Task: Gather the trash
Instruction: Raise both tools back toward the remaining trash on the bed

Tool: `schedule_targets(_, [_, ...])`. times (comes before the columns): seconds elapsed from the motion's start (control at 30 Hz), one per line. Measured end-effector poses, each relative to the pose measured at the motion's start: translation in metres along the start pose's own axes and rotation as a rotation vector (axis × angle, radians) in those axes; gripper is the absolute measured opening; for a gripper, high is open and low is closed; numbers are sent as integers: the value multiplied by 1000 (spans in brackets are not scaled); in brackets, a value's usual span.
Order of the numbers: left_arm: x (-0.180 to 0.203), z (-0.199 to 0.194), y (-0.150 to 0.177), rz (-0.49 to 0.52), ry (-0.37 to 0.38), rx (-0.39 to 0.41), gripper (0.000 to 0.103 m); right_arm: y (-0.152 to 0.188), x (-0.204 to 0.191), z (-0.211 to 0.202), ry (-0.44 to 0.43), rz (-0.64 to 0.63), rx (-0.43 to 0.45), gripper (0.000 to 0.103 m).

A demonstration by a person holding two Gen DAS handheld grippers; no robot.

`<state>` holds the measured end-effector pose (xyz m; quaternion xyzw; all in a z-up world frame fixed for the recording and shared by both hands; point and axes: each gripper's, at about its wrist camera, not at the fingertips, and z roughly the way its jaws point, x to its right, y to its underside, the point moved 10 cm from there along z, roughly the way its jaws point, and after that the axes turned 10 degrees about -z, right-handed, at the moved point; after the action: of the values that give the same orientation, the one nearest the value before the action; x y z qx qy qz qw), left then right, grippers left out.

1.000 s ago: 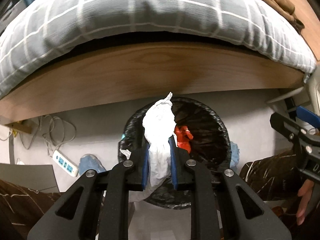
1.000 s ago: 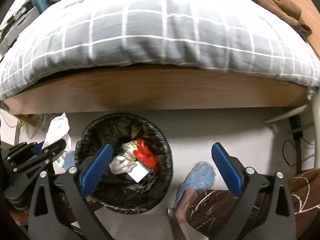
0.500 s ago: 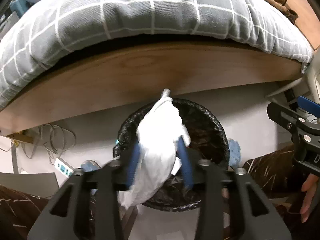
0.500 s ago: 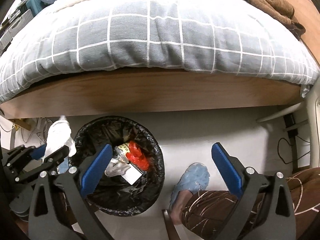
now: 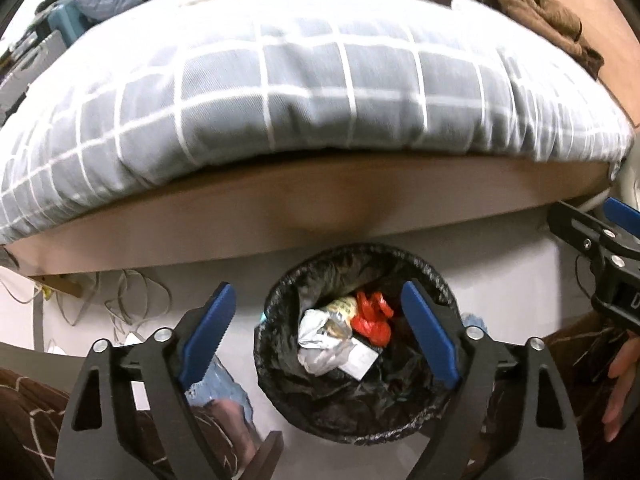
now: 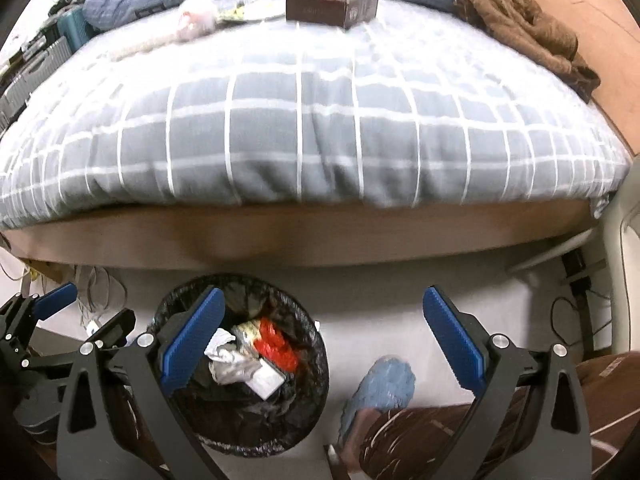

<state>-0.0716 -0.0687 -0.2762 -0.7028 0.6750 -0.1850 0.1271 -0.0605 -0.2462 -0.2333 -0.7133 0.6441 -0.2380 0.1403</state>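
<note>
- Left wrist view: left gripper (image 5: pixel 318 332) spread wide, jaws just been opening, nothing between the pads.
- Directly below: bin (image 5: pixel 434 280) with black liner, on the floor just beside the bed frame (image 5: pixel 280 216).
- White wad (image 5: pixel 320 342) lying in the bin, on top of the heap, touching a red wrapper (image 5: pixel 372 318) and a flat white packet (image 5: pixel 360 360).
- Right edge: right gripper (image 5: pixel 596 236) partly seen, a hand (image 5: pixel 622 376) under it.
- Right wrist view: right gripper (image 6: pixel 320 344) spread too, empty; bin (image 6: pixel 316 344) under its left finger, slipper (image 6: pixel 384 384) near the right.
- Left gripper (image 6: pixel 60 320) at the left edge, beside the bin.
- More likely trash up on the quilt (image 6: pixel 304 128): crumpled pale wrapper (image 6: pixel 196 16), brown box (image 6: pixel 332 8).
- Handling, judged: wad and wrapper light, soft, crushable, not fragile; pinch across the bulk, not a loose corner, lest it tear or slip out. Box stiff; take across its short sides.
</note>
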Motion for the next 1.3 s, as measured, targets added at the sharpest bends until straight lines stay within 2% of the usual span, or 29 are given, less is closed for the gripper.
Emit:
schedule_targets(0.17, [-10, -23, -26, -39, 1, 82, 96, -25, 9, -16, 11, 18, 80, 95])
schedule_targets(0.43, [-28, -58, -74, -87, 2, 199, 97, -67, 23, -46, 45, 34, 240, 95])
schedule_targets(0.73, [-37, -72, -132, -80, -34, 284, 97, -114, 38, -48, 56, 44, 293, 95])
schedule_targets(1.07, [-41, -41, -187, -100, -43, 288, 97, -161, 48, -13, 73, 75, 263, 95])
schedule_targets(1.3, [-24, -21, -220, -92, -34, 291, 97, -192, 55, 12, 88, 87, 247, 95])
